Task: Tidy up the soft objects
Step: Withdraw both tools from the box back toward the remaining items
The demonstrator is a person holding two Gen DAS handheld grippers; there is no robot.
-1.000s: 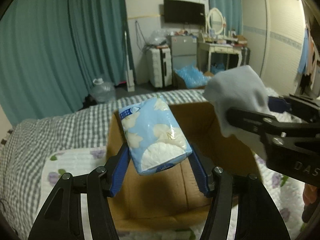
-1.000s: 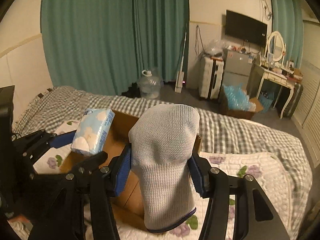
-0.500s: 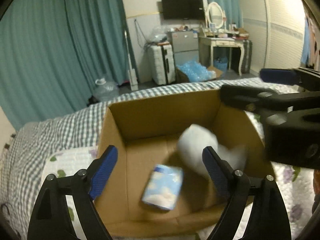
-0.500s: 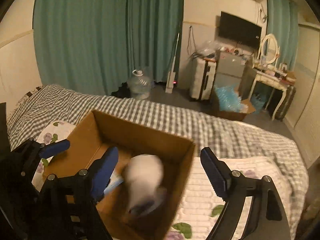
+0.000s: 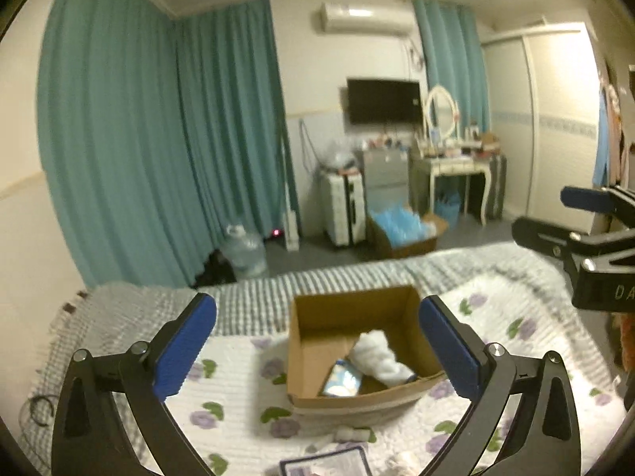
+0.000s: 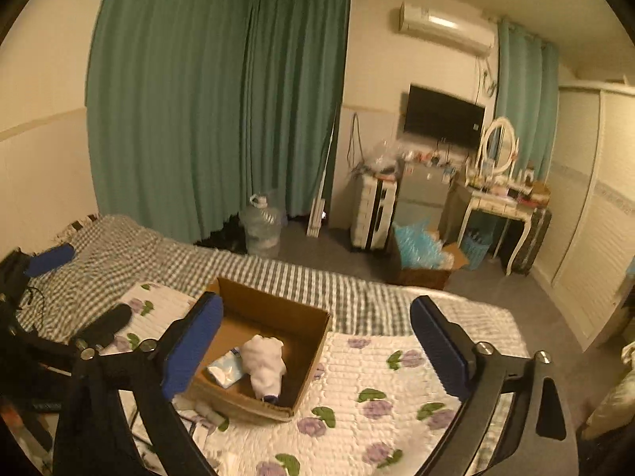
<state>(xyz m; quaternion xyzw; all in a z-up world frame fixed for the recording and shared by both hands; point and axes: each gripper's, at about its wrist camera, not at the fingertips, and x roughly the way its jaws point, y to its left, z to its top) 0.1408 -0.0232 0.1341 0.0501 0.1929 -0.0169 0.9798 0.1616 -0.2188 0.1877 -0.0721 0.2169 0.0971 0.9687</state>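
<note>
left gripper (image 5: 317, 341) — jaws just spread wide, nothing between | right gripper (image 6: 313, 341) — likewise spread, empty | tissue pack (image 5: 341, 379) and grey glove (image 5: 379, 353) lie in cardboard box (image 5: 349, 309) on bed, below and ahead of both | neither nearer

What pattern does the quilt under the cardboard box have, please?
The quilt under the cardboard box is white with purple flowers and green leaves, clearest in the right wrist view.

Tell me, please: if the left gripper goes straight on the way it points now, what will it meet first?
Probably the cardboard box on the quilt; it sits between the open fingers of the left gripper, with nothing in front of it. Depth is unclear.
</note>
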